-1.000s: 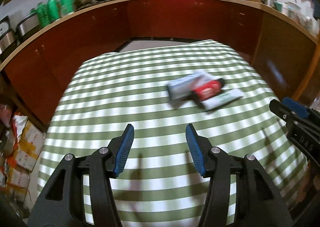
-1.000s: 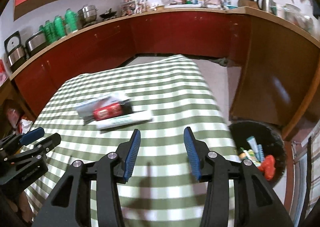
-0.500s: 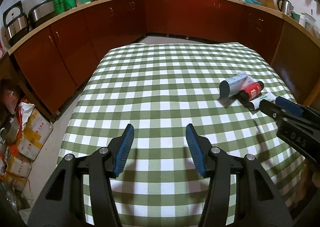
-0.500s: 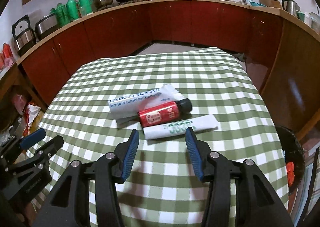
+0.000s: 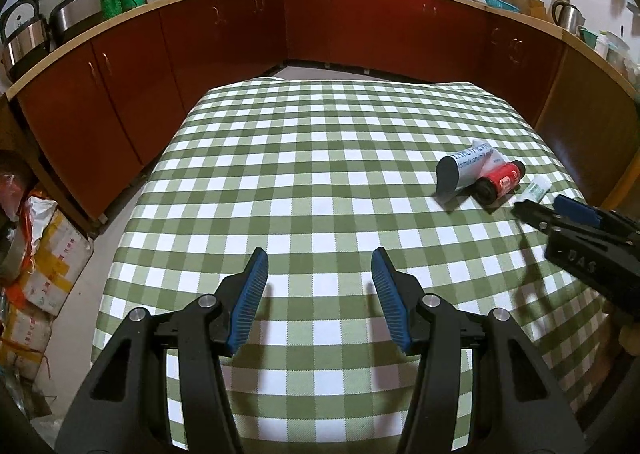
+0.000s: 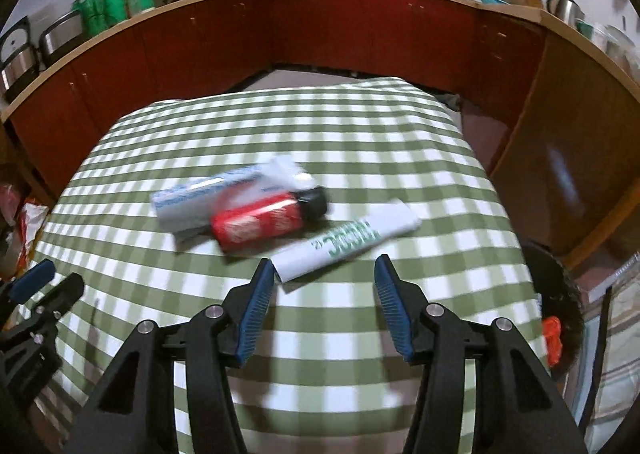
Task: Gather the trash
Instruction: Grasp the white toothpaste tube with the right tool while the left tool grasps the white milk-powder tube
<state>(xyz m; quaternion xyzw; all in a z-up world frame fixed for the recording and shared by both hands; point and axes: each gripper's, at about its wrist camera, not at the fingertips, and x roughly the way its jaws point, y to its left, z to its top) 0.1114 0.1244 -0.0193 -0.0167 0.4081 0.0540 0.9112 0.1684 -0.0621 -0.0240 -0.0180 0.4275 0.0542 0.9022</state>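
Three pieces of trash lie together on the green checked tablecloth (image 5: 304, 182): a white and blue tube box (image 6: 212, 194), a red bottle with a black cap (image 6: 264, 220), and a white tube with green lettering (image 6: 348, 240). My right gripper (image 6: 325, 286) is open, its fingers just short of the white tube's near end. The same pile shows at the right of the left wrist view: box (image 5: 464, 170), red bottle (image 5: 500, 184), white tube (image 5: 534, 190). My left gripper (image 5: 318, 286) is open over bare cloth, well left of the pile.
A dark round bin (image 6: 560, 310) with trash inside stands on the floor off the table's right edge. Red-brown cabinets (image 5: 360, 34) curve around the table. Cartons and bags (image 5: 36, 274) are stacked on the floor at the left.
My right gripper has moved forward and down toward the white tube, which now lies just ahead of its fingers. The left gripper's view swung left, then steadied.
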